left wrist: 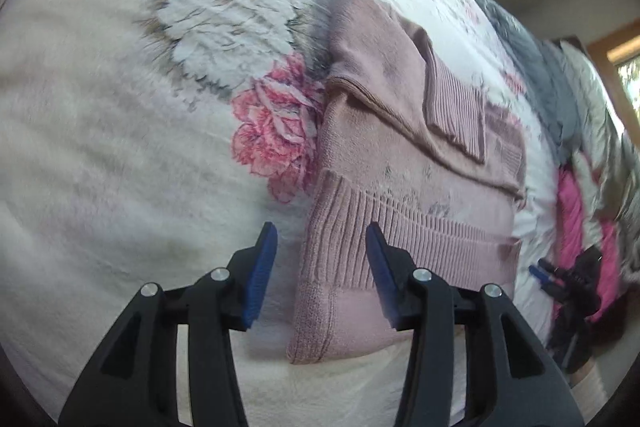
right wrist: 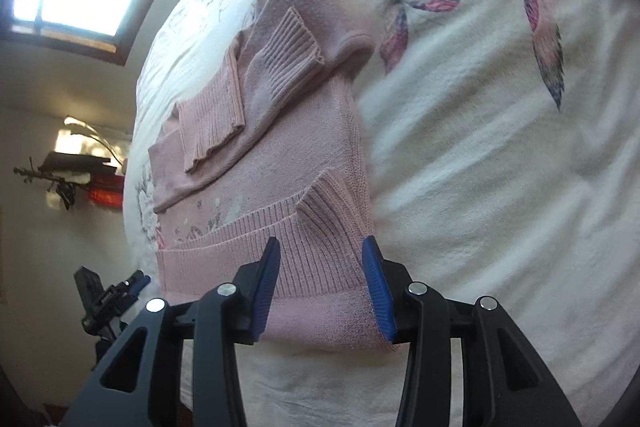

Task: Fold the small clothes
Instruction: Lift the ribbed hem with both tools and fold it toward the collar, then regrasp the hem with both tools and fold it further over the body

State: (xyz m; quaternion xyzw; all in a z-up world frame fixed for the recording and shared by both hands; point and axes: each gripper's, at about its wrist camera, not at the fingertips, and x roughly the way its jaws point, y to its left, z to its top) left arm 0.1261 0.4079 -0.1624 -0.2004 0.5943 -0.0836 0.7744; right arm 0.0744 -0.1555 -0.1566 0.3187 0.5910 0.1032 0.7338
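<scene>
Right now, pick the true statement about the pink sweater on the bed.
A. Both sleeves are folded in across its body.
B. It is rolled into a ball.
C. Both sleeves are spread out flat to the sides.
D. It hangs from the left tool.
A: the pink sweater lies flat on the floral blanket with both ribbed cuffs resting on its body; both tools are open and hold nothing.

A small dusty-pink knit sweater (left wrist: 404,163) (right wrist: 280,131) lay flat on a cream floral bedspread (left wrist: 100,147) (right wrist: 480,147), near its front edge. Both sleeves were folded in across the body, their ribbed cuffs overlapping near the middle. The ribbed hem was doubled up over the body, one corner of it peaked upward. A faint grey print showed on the front.
</scene>
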